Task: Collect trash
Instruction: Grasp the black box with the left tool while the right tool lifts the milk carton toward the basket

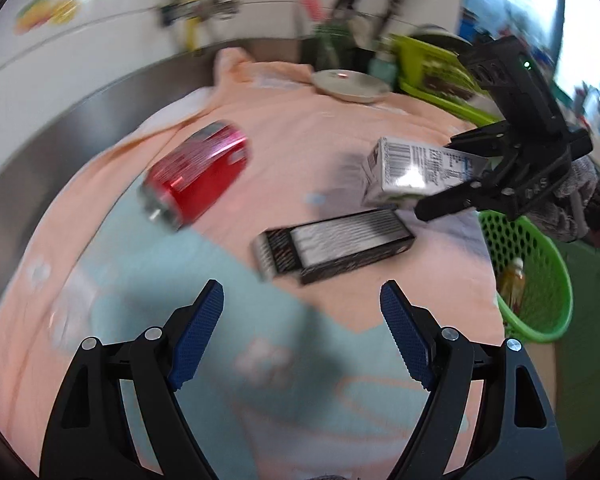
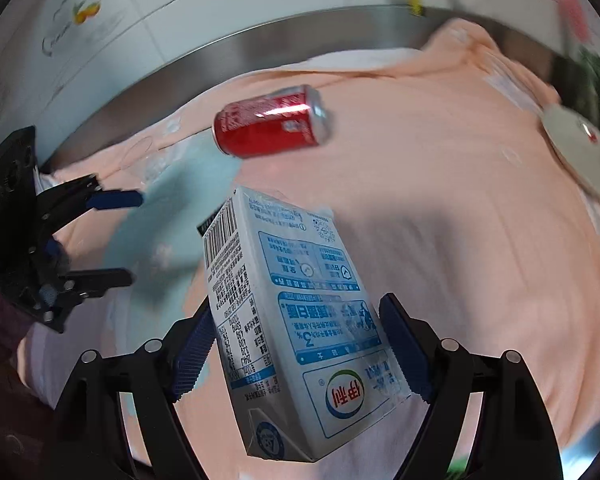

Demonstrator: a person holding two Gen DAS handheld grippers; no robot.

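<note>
My right gripper [image 2: 296, 332] is shut on a white and blue milk carton [image 2: 296, 320] and holds it above the cloth-covered table; both show in the left wrist view, the gripper [image 1: 456, 172] and the carton [image 1: 416, 172]. A red soda can [image 1: 196, 176] lies on its side on the peach cloth [image 1: 300, 128], far left; it also shows in the right wrist view [image 2: 272, 122]. A black flat box [image 1: 336, 250] lies just ahead of my left gripper [image 1: 302, 304], which is open and empty above the cloth. The left gripper also appears in the right wrist view [image 2: 134, 236].
A green mesh basket [image 1: 540, 280] holding a small bottle [image 1: 514, 280] stands off the table's right edge. A round metal lid [image 1: 350, 84] and a light green tray [image 1: 436, 76] sit at the back. A steel rim [image 2: 260, 52] and a tiled wall border the far side.
</note>
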